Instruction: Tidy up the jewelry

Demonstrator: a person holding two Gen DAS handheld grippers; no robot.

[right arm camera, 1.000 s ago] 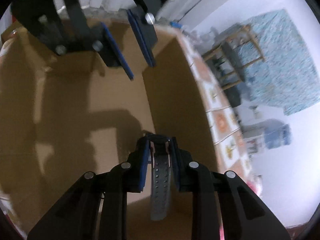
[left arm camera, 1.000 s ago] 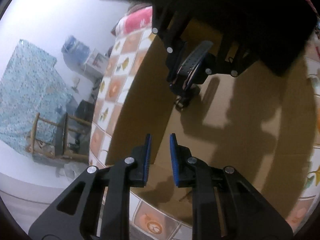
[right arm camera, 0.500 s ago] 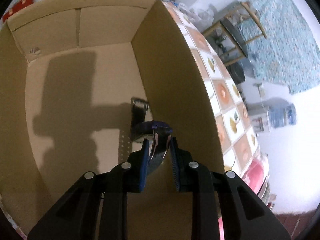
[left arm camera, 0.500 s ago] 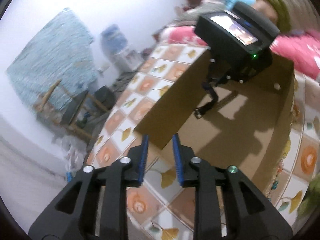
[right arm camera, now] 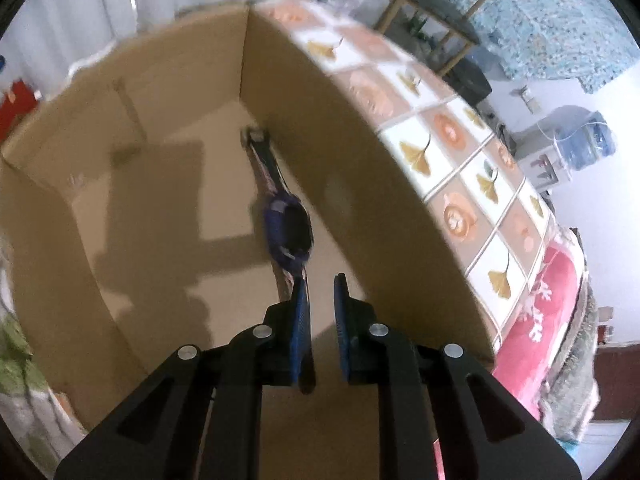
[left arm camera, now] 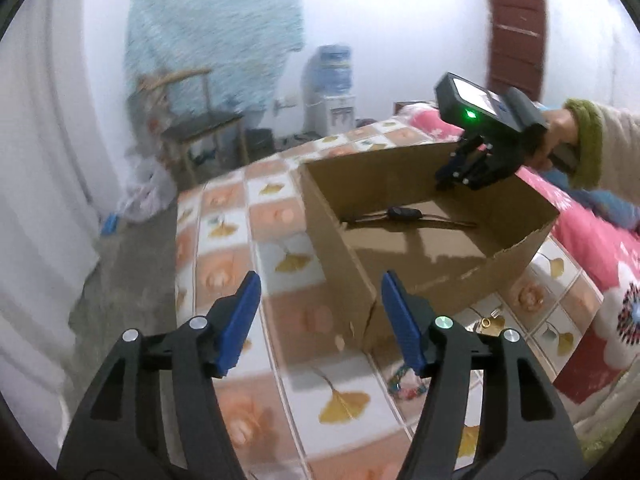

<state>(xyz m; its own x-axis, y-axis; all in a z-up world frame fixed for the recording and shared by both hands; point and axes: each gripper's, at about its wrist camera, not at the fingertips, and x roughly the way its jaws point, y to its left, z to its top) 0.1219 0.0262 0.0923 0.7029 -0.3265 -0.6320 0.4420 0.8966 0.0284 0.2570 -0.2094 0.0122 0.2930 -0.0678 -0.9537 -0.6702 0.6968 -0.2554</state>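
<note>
A dark wristwatch (right arm camera: 286, 224) lies flat on the floor of an open cardboard box (right arm camera: 120, 128), close to its right wall; it also shows in the left wrist view (left arm camera: 404, 213). My right gripper (right arm camera: 320, 292) hangs above the box, its jaws a narrow gap apart and empty; the left wrist view shows it over the box's far wall (left arm camera: 466, 168). My left gripper (left arm camera: 318, 320) is wide open and empty, outside the box (left arm camera: 348, 256) near its front corner. A beaded bracelet (left arm camera: 404, 384) and a small gold ring (left arm camera: 486, 323) lie on the tiled cloth.
The box stands on a table with a tiled flower-pattern cloth (left arm camera: 224, 240). A pink floral bedspread (left arm camera: 592, 248) lies to the right. A wooden stool (left arm camera: 200, 128), a water dispenser (left arm camera: 330, 92) and a bare floor (left arm camera: 120, 272) are beyond the table's edge.
My right gripper let go of the watch, which now lies on the box floor, and rose above it. My left gripper pulled back out of the box and opened wide.
</note>
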